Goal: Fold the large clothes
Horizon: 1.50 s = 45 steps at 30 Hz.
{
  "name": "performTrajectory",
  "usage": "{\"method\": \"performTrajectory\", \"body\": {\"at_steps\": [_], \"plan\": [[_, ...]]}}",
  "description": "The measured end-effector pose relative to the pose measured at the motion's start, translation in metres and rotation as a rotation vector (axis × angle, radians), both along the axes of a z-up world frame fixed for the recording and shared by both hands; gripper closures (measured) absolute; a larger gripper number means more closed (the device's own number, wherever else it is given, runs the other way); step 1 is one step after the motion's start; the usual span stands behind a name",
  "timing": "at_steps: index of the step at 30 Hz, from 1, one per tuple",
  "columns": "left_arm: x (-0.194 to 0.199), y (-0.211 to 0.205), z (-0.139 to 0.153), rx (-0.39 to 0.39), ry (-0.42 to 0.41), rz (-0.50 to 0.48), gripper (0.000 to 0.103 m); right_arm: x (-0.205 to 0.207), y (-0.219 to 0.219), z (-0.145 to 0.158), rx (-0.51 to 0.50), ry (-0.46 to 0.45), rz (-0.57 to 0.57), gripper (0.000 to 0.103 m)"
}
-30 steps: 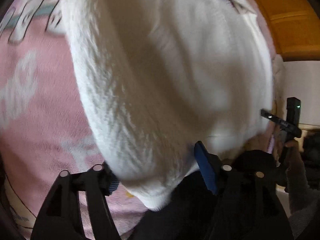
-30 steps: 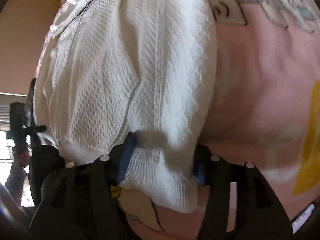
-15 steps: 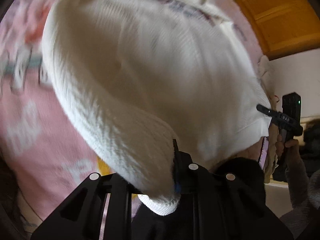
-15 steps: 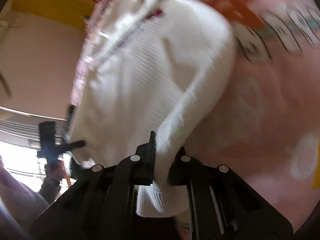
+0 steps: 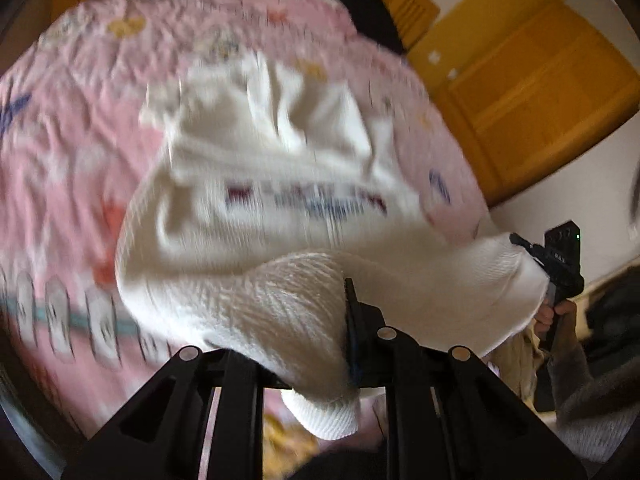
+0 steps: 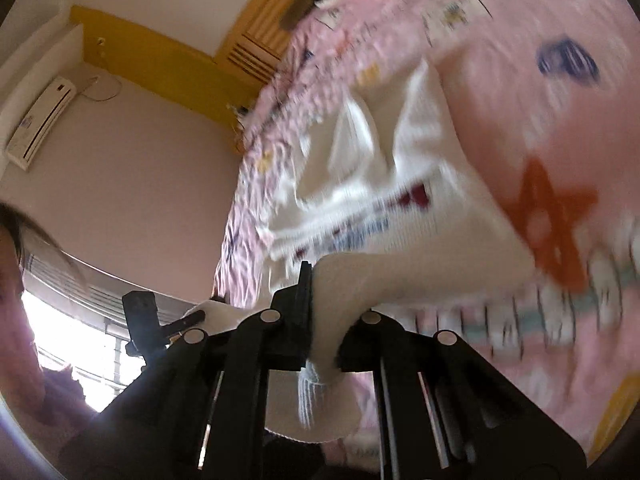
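A white knitted sweater (image 5: 256, 216) with a red and blue band of lettering lies on a pink patterned blanket (image 5: 72, 128). My left gripper (image 5: 316, 336) is shut on the sweater's near hem at one corner and holds it lifted. My right gripper (image 6: 324, 320) is shut on the hem's other corner; the sweater (image 6: 380, 208) stretches away from it over the blanket (image 6: 560, 128). The right gripper also shows at the right of the left wrist view (image 5: 560, 268), and the left gripper at the lower left of the right wrist view (image 6: 152, 324).
Yellow wooden cabinet doors (image 5: 532, 92) stand behind the bed on the right. A wall air conditioner (image 6: 40, 120) and a bright window (image 6: 72, 344) show at the left. A dark item (image 5: 360, 12) lies at the bed's far end.
Both grippers closed on the sweater's hem and lifted it up and back. The sweater's body with its lettering has come into view, stretched out over the blanket.
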<state>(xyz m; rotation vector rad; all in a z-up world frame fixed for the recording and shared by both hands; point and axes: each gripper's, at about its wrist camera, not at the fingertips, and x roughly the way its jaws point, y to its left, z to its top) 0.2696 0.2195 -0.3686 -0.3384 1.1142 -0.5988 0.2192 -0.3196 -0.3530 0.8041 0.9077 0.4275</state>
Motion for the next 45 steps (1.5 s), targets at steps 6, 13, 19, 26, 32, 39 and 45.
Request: {"method": "performTrajectory", "body": {"at_steps": [6, 13, 19, 26, 32, 39, 45], "plan": [[0.089, 0.008, 0.017, -0.026, -0.113, 0.022, 0.087, 0.091, -0.015, 0.019, 0.019, -0.084, -0.009, 0.095], [0.205, 0.008, 0.012, -0.017, -0.118, 0.114, 0.087, 0.223, -0.017, 0.024, 0.023, -0.089, -0.035, 0.095], [0.288, -0.007, -0.016, 0.021, -0.062, 0.144, 0.087, 0.309, -0.015, -0.006, -0.023, -0.011, -0.060, 0.095], [0.354, -0.013, -0.079, 0.029, 0.094, 0.149, 0.086, 0.365, -0.026, -0.070, 0.003, 0.137, -0.094, 0.095], [0.386, -0.017, -0.110, -0.006, 0.190, 0.109, 0.082, 0.390, -0.039, -0.117, 0.068, 0.229, -0.141, 0.091], [0.413, -0.002, -0.124, -0.175, 0.341, 0.075, 0.075, 0.405, -0.062, -0.162, 0.294, 0.351, -0.209, 0.052], [0.430, 0.006, -0.118, -0.202, 0.496, 0.009, 0.061, 0.410, -0.087, -0.115, 0.213, 0.233, -0.278, 0.024]]}}
